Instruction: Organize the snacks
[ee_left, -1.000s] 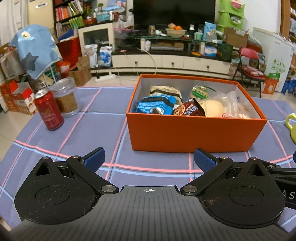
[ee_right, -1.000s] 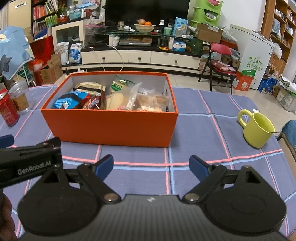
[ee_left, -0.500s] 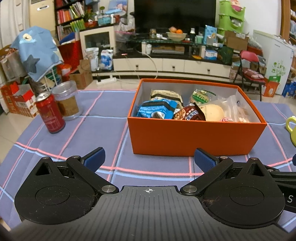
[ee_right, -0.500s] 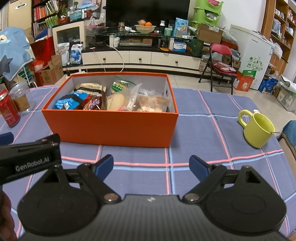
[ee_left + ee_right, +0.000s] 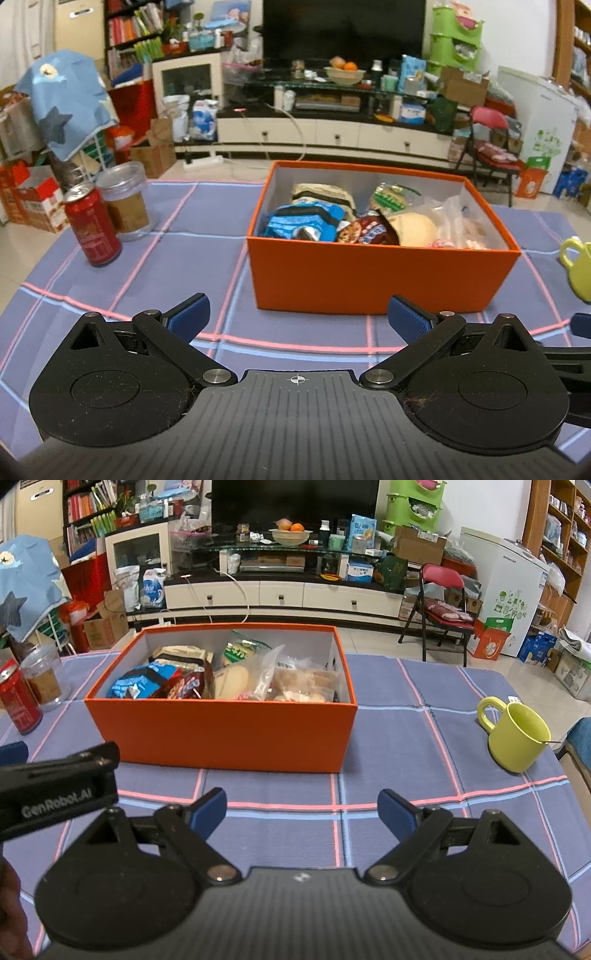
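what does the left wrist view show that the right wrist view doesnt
Only the left wrist view shows the open left gripper head-on and the whole red drink can. Only the right wrist view shows the open right gripper and the whole yellow-green mug, which the left view cuts off. Both show the orange cardboard box filled with snack packets, the clear plastic jar and the blue checked tablecloth.

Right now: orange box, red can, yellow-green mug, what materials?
Orange box: likely cardboard, matte, thin straight walls, white inside. Red can: probably aluminium, silvery rim, printed body. Yellow-green mug: glossy, perhaps ceramic or enamel; can't tell which.
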Demonstrator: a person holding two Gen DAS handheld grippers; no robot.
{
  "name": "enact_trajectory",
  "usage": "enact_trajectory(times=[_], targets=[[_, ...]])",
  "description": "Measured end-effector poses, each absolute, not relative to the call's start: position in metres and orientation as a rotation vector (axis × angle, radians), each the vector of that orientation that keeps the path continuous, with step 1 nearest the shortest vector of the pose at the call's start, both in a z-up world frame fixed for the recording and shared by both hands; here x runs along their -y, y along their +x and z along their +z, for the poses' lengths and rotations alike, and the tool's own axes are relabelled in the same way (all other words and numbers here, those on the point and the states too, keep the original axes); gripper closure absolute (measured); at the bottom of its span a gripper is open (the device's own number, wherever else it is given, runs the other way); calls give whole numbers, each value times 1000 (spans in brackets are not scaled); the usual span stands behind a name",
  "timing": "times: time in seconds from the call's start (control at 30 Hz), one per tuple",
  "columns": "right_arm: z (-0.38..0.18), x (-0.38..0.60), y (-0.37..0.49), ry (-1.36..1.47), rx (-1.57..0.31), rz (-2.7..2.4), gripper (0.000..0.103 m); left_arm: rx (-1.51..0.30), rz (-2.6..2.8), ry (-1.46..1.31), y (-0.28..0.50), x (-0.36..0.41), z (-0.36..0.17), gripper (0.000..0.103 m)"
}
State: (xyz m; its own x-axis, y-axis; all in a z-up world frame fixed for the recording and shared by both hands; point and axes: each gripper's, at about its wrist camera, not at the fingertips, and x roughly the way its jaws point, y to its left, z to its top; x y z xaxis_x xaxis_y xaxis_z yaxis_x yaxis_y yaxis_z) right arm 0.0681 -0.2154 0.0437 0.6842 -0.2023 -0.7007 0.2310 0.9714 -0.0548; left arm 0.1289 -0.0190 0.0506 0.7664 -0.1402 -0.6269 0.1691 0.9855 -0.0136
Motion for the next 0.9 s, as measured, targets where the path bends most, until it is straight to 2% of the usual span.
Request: enact_trajectory(times=[0.37,0.9], targets=[[44,215,68,39,-780,-239,13,-629,-135,64,123,20,55,14],[43,213,68,23,-792,-234,13,-657,-151,72,122,23,51,14]])
